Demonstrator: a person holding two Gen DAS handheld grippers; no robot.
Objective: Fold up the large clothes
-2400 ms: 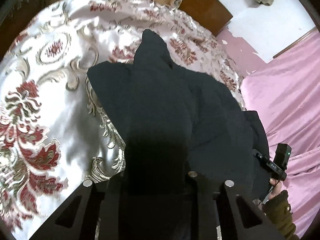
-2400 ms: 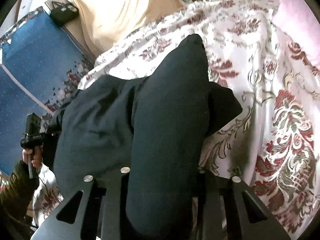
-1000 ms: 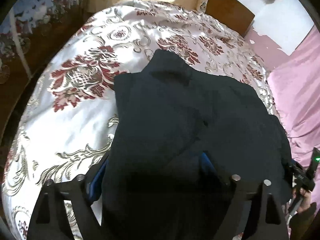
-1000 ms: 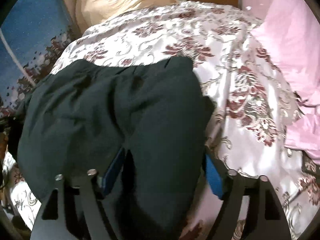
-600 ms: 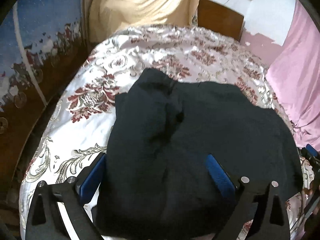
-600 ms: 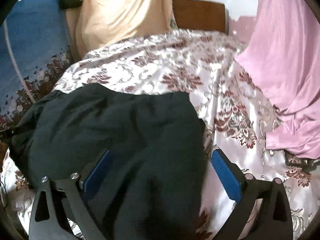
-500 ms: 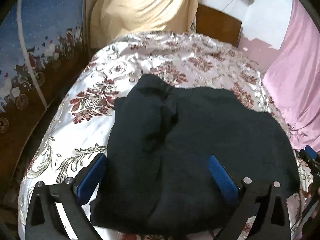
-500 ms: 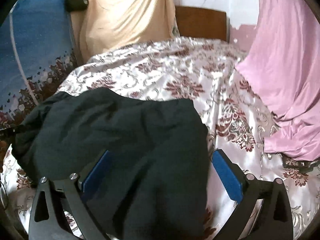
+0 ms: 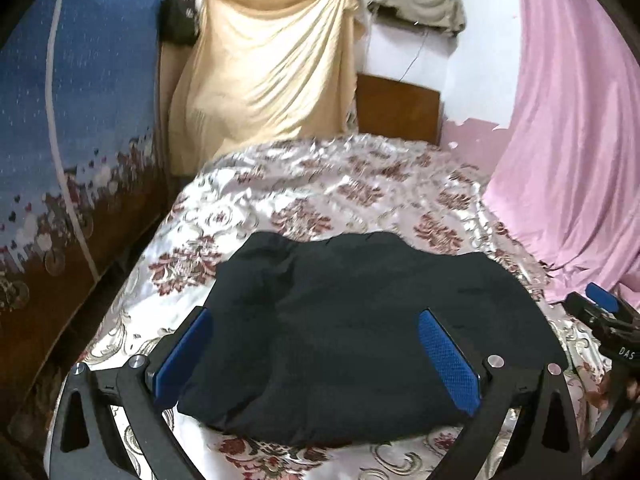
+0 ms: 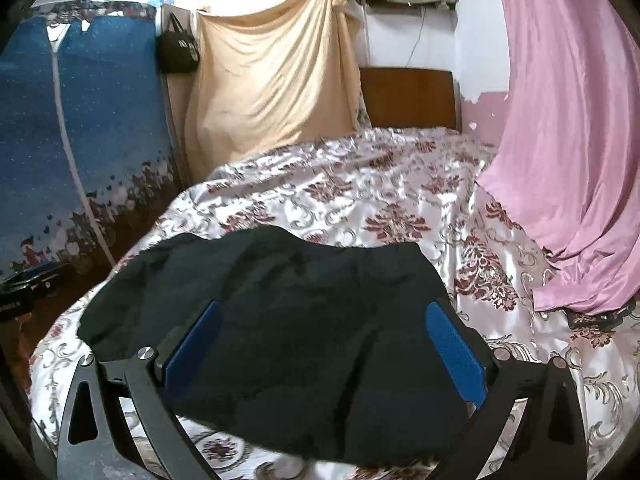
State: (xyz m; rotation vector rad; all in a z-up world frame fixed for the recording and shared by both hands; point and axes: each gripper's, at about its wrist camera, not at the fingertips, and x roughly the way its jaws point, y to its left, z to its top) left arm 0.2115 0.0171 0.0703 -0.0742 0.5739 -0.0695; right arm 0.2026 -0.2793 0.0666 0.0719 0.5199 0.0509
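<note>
A dark, nearly black garment lies folded in a thick, roughly rectangular bundle on the near part of the bed. The right wrist view shows the same garment, its left edge near the bed's side. My left gripper hovers above the bundle's near left part, jaws wide open, blue pads clear of the cloth. My right gripper hangs over the near right part, also wide open with nothing held. The right gripper's body shows at the edge of the left wrist view.
The bed has a shiny floral cover and a wooden headboard. A beige cloth hangs behind it, a pink curtain drapes on the right. A blue patterned panel and a black bag stand on the left.
Both grippers opened and let go of the dark garment, then rose and drew back from it. The garment has settled flat on the bed as a folded bundle.
</note>
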